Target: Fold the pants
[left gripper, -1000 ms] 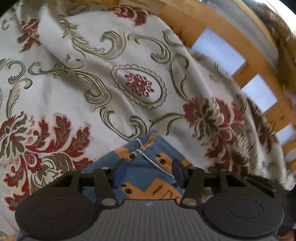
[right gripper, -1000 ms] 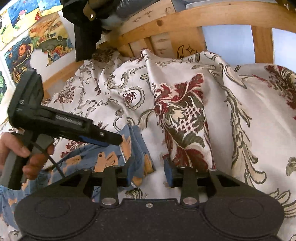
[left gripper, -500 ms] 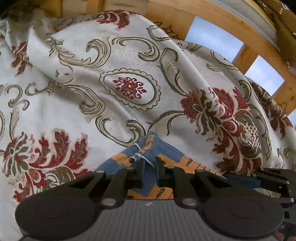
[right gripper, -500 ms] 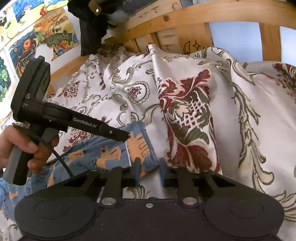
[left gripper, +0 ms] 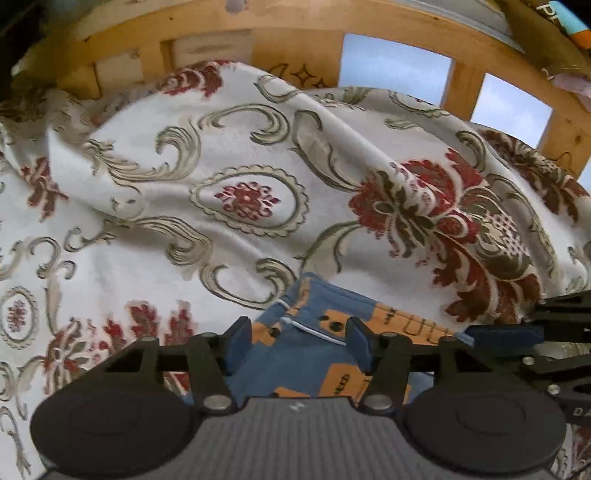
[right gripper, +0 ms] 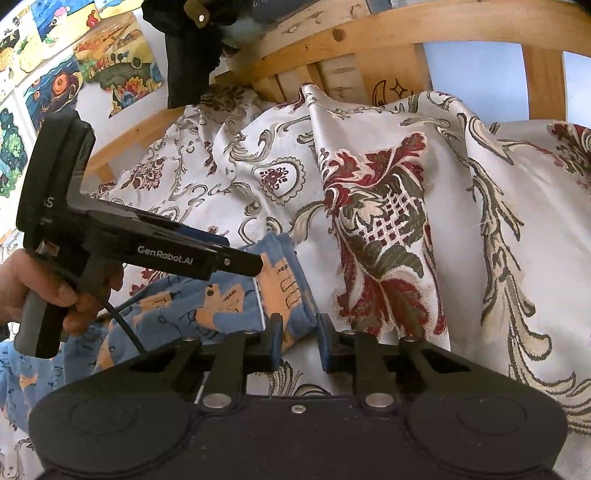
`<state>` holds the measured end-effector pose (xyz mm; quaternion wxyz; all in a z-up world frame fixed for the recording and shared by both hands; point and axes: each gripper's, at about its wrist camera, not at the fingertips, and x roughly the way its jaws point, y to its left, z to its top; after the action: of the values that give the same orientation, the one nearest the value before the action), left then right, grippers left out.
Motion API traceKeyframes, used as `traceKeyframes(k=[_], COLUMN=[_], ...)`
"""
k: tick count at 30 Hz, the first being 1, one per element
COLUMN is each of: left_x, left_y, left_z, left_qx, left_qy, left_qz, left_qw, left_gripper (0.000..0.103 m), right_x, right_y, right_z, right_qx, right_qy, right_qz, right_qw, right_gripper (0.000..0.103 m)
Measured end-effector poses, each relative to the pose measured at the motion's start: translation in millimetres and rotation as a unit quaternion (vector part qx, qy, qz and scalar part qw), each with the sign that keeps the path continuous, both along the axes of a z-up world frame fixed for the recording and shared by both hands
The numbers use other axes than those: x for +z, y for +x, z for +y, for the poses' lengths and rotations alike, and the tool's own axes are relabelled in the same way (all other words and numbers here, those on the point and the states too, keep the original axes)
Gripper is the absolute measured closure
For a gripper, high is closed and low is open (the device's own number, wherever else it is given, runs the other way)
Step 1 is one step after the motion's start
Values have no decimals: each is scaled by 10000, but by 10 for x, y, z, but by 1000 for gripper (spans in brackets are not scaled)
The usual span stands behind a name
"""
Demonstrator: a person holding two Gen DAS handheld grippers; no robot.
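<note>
Blue printed pants (left gripper: 314, 343) lie on the floral bedspread (left gripper: 229, 199), below the wooden bed rail (left gripper: 295, 33). My left gripper (left gripper: 295, 341) gapes wide over the waistband. My right gripper (right gripper: 297, 341) stands parted astride its edge, gripping nothing.

1 pr pants (right gripper: 229, 299), blue w/ orange print. 2 grippers: left gripper (left gripper: 293, 338), right gripper (right gripper: 297, 339), 2 fingers ea; 1 hand (right gripper: 55, 291) visible. 1 floral bedspread (left gripper: 229, 155), 1 wooden bed frame (left gripper: 295, 33), several wall pics (right gripper: 110, 59), exact no. unclear.

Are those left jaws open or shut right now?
Open. The left gripper has a wide gap between its jaws, with the pants lying loose between them.
</note>
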<state>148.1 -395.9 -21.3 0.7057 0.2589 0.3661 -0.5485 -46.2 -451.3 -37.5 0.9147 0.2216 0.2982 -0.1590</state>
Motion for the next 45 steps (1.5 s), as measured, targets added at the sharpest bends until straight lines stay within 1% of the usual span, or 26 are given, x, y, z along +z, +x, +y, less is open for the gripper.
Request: traceKeyframes(k=[1,3,4,6,8,10,14,18,22,24,25,26,27,28,29,30,31,32,34,35,37,40,41,43,44,45], left_x=[-21,-53,-60,-75,-79,-65,23,73,-17,-60,-50,-30,1,41,90,139,185,216,237,226,182,77,30,-72,-125,-155], left_y=[2,7,8,34,67,73,-26,-96,-69,3,47,89,120,137,144,138,137,143,143,131,98,17,-1,-15,-13,-7], left_z=[-17,-22,-17,-25,-35,-25,6,-70,-124,-73,-22,46,121,223,361,507,693,861,1241,1470,1877,2505,2733,3112,3323,3509], left_qx=[-27,-74,-58,19,139,197,156,197,255,360,441,503,570,647,737,835,951,1049,1339,1540,1837,2283,2502,2889,3121,3331], left_qy=[68,83,78,68,84,11,-146,-247,-248,-363,-455,-552,-636,-743,-886,-1010,-1113,-1171,-1237,-1231,-1115,-747,-577,-177,77,229], left_qz=[40,106,110,121,75,97,-331,-691,-636,-406,-252,-63,57,81,15,-49,-59,-18,63,101,148,108,85,86,86,95], left_qw=[10000,9999,9999,9999,9998,9998,9992,9971,9973,9979,9977,9972,9963,9951,9933,9914,9892,9876,9832,9803,9765,9706,9664,9572,9500,9426], left_gripper=[47,59,61,79,89,90,92,92,90,86,83,70,52,43,35,33,32,29,25,20,18,16,15,14,14,14], right_x=[0,-1,-3,-10,-17,-11,48,97,43,4,9,24,37,51,63,82,100,113,131,134,117,68,34,-79,-131,-171], right_y=[4,15,22,29,31,32,32,94,182,239,243,229,205,186,164,143,134,131,147,164,217,296,334,424,446,440], right_z=[4,7,10,15,24,42,92,78,-6,-54,-49,-30,-1,25,64,133,208,291,480,565,731,921,972,1053,1062,1060], right_qx=[-1,13,27,57,66,66,92,64,21,121,161,200,222,263,296,306,341,438,793,965,1298,1613,1684,1796,1829,1818], right_qy=[-8,-22,-51,-120,-162,-235,-495,-792,-1076,-1022,-1061,-1139,-1216,-1262,-1316,-1454,-1607,-1765,-2023,-2103,-2233,-2301,-2330,-2353,-2274,-2126], right_qz=[6,19,32,52,51,33,-65,-39,101,263,297,281,269,244,219,188,163,140,88,69,36,137,257,721,918,1027], right_qw=[10000,10000,10000,9999,9998,9997,9987,9968,9941,9943,9938,9929,9920,9914,9906,9887,9863,9832,9761,9728,9661,9596,9574,9525,9520,9546], right_gripper=[80,80,81,86,90,94,96,97,97,95,94,87,77,71,59,48,44,37,30,25,22,18,15,13,14,14])
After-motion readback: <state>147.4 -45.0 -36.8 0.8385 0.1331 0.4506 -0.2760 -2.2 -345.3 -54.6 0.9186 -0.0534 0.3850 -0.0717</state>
